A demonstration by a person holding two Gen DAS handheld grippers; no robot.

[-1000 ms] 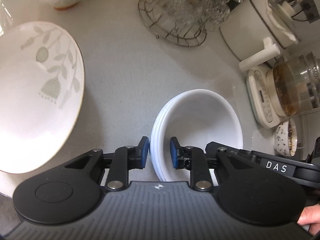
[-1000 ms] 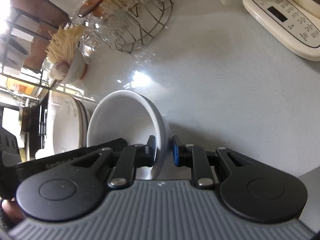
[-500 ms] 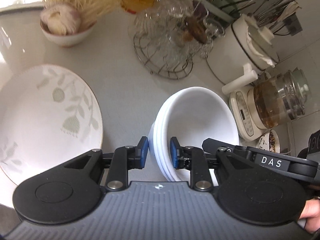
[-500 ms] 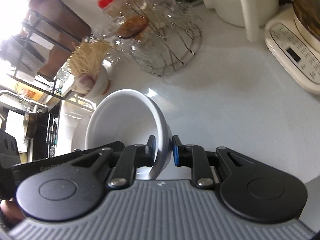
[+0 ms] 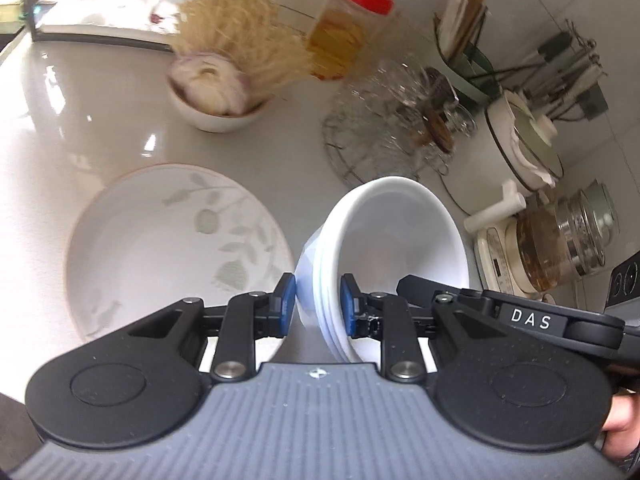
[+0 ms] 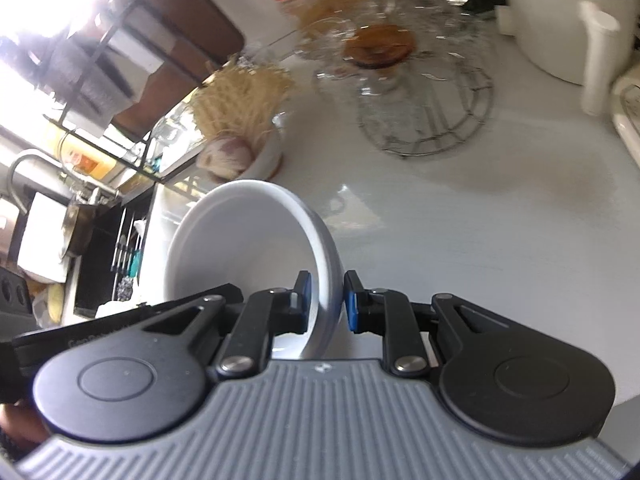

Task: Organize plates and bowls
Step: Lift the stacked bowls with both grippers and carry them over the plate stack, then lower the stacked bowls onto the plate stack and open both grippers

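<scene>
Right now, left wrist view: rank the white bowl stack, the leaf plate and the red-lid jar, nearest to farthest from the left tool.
1. White bowl stack: rim clamped in the left tool.
2. Leaf plate: on the counter, just left of the tool.
3. Red-lid jar: far back, behind the garlic bowl.

Bright window glare, blurred background
</scene>
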